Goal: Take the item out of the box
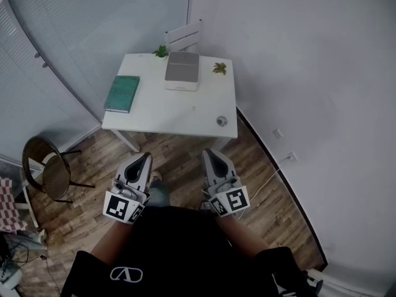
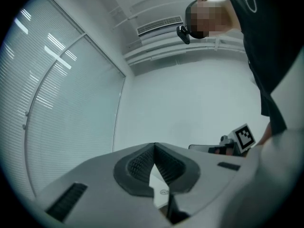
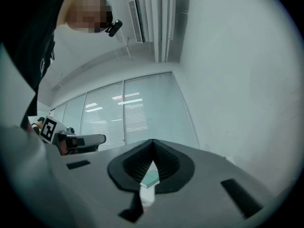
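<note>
A closed grey-and-white box [image 1: 182, 70] stands at the far side of a white table [image 1: 167, 113]; what is inside it is hidden. Both grippers hang close to my body over the wooden floor, well short of the table. In the head view the left gripper [image 1: 146, 156] and the right gripper [image 1: 208, 152] point toward the table. The left gripper view shows the left gripper [image 2: 155, 146] with its jaw tips meeting and nothing between them. The right gripper [image 3: 152, 142] is likewise shut and empty in its own view.
A green book [image 1: 122, 93] lies on the table's left side and a small round thing [image 1: 221, 121] sits near its front right corner. Two small plants [image 1: 161, 52] [image 1: 219, 68] flank the box. A white chair [image 1: 184, 36] stands behind the table, a round chair [image 1: 46, 169] at the left.
</note>
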Motion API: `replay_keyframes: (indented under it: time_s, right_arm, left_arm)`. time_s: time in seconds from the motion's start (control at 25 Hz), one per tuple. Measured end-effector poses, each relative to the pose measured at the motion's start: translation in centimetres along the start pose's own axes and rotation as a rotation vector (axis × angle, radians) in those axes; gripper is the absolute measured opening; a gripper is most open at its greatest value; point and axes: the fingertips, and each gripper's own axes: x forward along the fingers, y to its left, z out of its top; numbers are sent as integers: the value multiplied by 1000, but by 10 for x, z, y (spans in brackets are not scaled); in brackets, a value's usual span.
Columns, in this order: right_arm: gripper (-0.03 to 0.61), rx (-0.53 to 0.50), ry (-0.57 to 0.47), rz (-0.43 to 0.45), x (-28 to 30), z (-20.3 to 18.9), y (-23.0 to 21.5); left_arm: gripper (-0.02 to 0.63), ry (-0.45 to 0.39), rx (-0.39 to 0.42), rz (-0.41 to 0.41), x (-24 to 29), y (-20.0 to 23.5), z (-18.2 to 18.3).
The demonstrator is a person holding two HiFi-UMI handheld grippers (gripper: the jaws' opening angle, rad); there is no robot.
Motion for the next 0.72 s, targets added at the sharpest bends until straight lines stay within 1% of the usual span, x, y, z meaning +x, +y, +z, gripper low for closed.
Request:
replay_keyframes:
  time_s: [0.16,0.28,0.44,0.6,0.72]
  right_arm:
    - [5,7,-8,-1,36,-3,-20]
    - [5,-7,-14,-13,67,-10,-38]
    - [5,-12,-5,-40,123,-20,-65]
    - [5,-28,-16,-60,181,-17,-83]
    - [5,-30,-16,-75,223,-17,-96]
  left_arm:
    - [5,-11,0,5,31,30,-3]
    - [5,-29,0,-9,62,59,-10]
    - [5,-44,-30,-46,112,109,-18]
    - [5,-60,-36,-101,161,152,-16]
    - [5,-54,-53,-138,194,183,-23]
